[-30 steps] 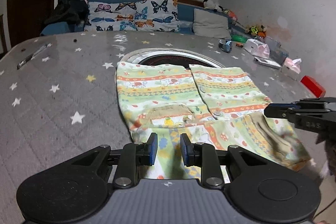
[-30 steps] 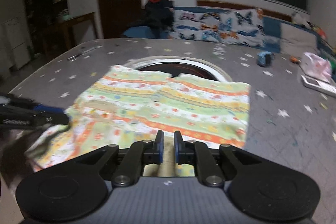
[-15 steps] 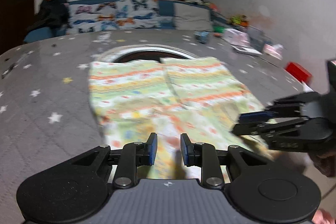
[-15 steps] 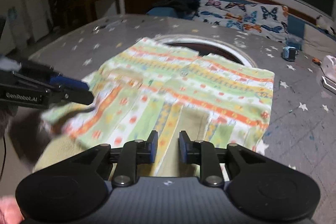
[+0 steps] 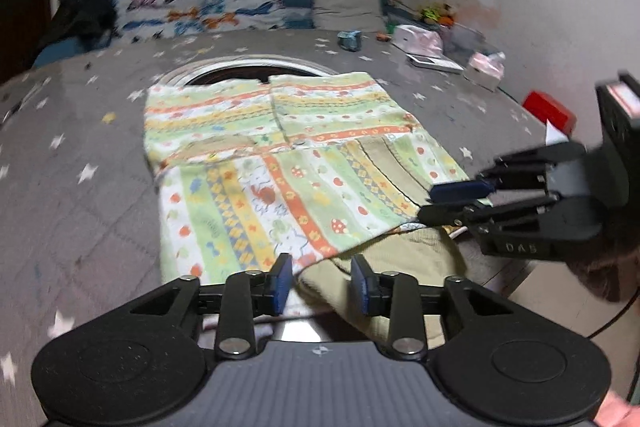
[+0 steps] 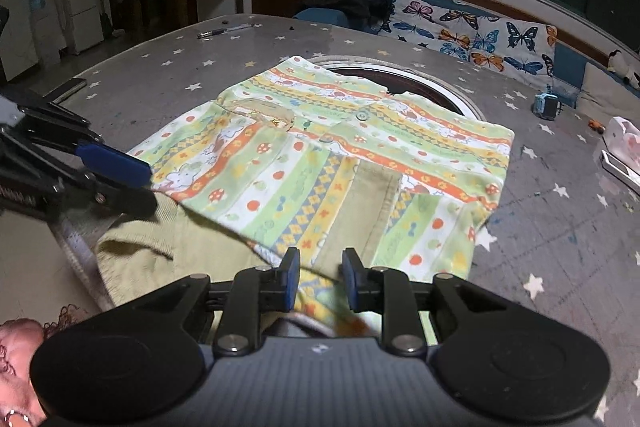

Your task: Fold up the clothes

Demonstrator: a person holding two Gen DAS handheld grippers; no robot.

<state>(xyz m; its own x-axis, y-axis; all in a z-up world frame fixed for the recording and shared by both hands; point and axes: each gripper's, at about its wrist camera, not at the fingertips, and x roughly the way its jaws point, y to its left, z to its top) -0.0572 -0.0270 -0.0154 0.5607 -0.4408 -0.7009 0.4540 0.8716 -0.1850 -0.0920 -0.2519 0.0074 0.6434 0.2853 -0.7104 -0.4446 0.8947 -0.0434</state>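
A patterned green, orange and yellow garment [image 5: 280, 163] lies flat on the grey star-print table [image 5: 72, 155], its near hem hanging over the front edge with olive lining [image 5: 400, 259] showing. It also shows in the right wrist view [image 6: 340, 163]. My left gripper [image 5: 322, 283] is open, its fingers on either side of the near hem at the table edge. My right gripper [image 6: 319, 277] is open over the same hem further right; it shows in the left wrist view [image 5: 452, 203]. The left gripper shows in the right wrist view [image 6: 120, 179].
A round opening [image 5: 248, 75] sits in the table behind the garment. A red box [image 5: 550, 111], tissue packs [image 5: 486, 67], a white device [image 5: 434, 61] and a small blue object [image 5: 350, 39] lie at the right. A pen [image 6: 224, 31] lies far left. A butterfly-print sofa [image 6: 472, 27] stands behind.
Both grippers have pulled back toward the table's front edge and opened wider. The garment's lower part now lies folded up over the shirt, with the olive lining exposed at the edge.
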